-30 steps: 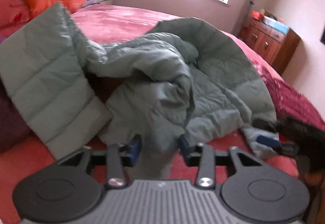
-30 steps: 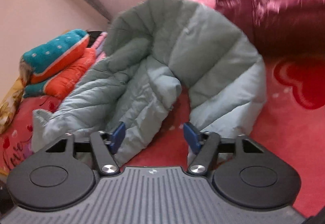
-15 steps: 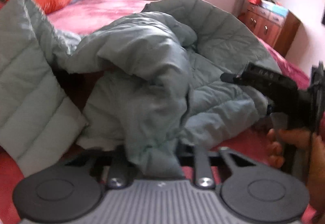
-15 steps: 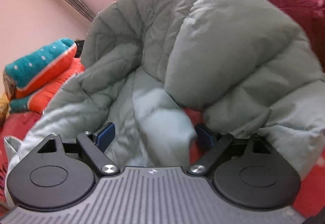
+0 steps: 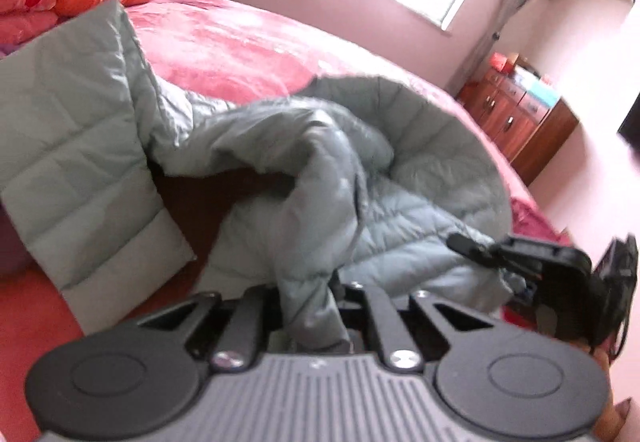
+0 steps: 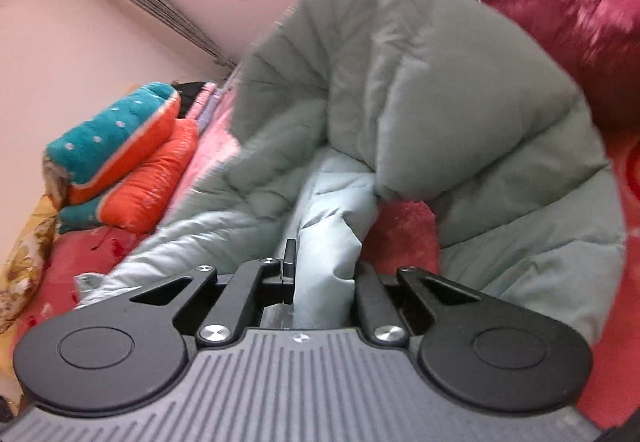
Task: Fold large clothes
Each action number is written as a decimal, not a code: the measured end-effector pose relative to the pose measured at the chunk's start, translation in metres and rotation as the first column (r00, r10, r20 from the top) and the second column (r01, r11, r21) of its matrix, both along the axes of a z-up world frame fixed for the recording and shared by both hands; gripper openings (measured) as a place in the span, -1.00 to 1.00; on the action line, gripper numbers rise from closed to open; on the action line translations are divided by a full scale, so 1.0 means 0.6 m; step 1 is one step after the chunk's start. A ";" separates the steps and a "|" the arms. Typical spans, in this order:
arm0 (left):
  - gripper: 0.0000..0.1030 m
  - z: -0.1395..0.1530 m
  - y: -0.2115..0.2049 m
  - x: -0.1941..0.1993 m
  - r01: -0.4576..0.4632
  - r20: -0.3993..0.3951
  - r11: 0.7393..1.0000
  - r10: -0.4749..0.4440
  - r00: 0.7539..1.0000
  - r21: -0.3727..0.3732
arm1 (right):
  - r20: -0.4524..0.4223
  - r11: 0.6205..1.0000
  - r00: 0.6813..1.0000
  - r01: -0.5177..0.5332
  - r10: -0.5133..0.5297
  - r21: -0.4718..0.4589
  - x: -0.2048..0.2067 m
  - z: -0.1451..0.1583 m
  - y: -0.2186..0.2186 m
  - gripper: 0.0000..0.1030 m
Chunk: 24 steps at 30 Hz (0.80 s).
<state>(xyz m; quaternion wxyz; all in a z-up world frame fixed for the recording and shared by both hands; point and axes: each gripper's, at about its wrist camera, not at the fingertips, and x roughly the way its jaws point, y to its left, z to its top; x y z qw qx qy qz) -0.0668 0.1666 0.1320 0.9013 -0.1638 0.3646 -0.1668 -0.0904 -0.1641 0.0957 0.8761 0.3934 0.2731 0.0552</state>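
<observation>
on the pink bed (image 5: 248, 41) your grey-green jacket (image 5: 400, 161) lies crumpled. your left gripper (image 5: 308, 306) and right gripper (image 6: 324, 274) each have jaws clamped on a fold of it.

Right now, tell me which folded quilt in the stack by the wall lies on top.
The teal quilt with white dots lies on top; the plain orange quilt sits directly beneath it, on the red bed.

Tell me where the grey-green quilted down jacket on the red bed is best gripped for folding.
Grip the grey-green quilted down jacket at its thin hem edges, approaching from the near side, low over the red bed. The puffy body is too bulky; both tools already pinch edge folds.
</observation>
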 end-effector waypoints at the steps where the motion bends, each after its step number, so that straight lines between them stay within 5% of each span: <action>1: -0.90 0.007 0.005 -0.008 -0.005 0.003 1.000 0.005 1.000 -0.015 | 0.005 1.000 1.000 0.001 -0.001 0.005 -0.006 0.010 0.002 -0.86; 10: -0.90 0.028 0.053 -0.059 -0.102 -0.046 0.993 0.099 0.994 -0.059 | 0.013 0.993 0.999 0.046 -0.047 0.109 -0.173 0.068 -0.037 -0.86; 18: -0.89 -0.001 0.069 -0.089 -0.151 -0.109 0.983 0.162 0.981 0.103 | -0.136 0.980 0.985 0.124 -0.104 0.155 -0.299 0.007 -0.094 -0.86; 24: -0.83 0.010 0.078 -0.102 -0.163 -0.116 0.973 0.183 0.976 0.166 | -0.176 0.992 0.983 0.069 -0.049 0.107 -0.343 0.007 -0.064 -0.86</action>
